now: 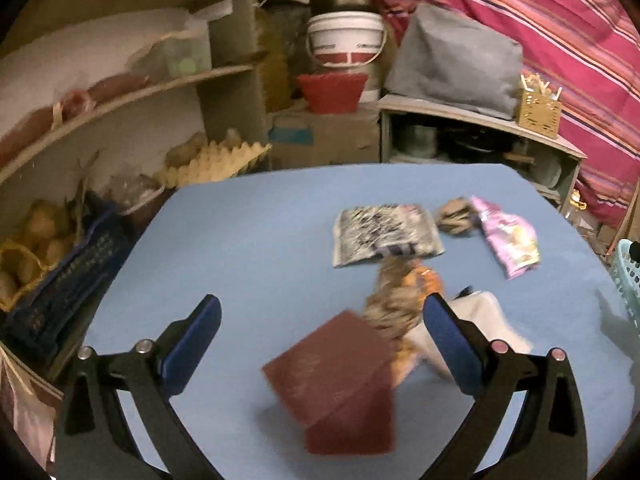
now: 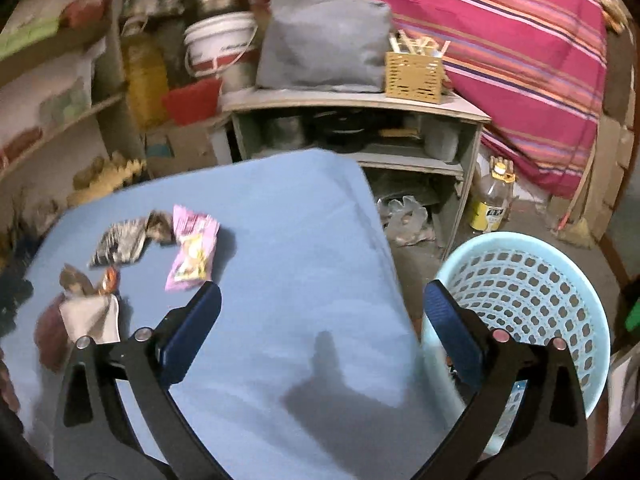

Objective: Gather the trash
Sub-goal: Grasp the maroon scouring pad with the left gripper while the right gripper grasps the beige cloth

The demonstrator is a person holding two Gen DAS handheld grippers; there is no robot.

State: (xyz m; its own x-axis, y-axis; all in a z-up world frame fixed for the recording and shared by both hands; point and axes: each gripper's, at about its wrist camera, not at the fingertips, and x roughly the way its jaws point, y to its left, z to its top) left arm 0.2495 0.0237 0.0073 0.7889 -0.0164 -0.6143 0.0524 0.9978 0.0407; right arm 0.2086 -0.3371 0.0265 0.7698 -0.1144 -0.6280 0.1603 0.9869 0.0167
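Trash lies on a blue table (image 1: 248, 240). In the left wrist view a dark red box (image 1: 340, 384) sits just ahead of my left gripper (image 1: 320, 312), whose jaws stand wide open around nothing. Behind the box are a crumpled brown-orange wrapper (image 1: 400, 300), a white packet (image 1: 480, 312), a black-and-white packet (image 1: 384, 232) and a pink wrapper (image 1: 508, 236). My right gripper (image 2: 320, 300) is open and empty over the table's right edge, beside a light blue basket (image 2: 532, 280) on the floor. The pink wrapper (image 2: 192, 252) and white packet (image 2: 92, 316) lie to its left.
Shelves (image 1: 120, 96) with an egg tray (image 1: 216, 160) and produce stand left of the table. A low cabinet (image 2: 360, 128) with a grey bag (image 2: 324, 36) is behind it. A bottle (image 2: 492, 200) stands on the floor, and a striped cloth (image 2: 500, 40) hangs at the right.
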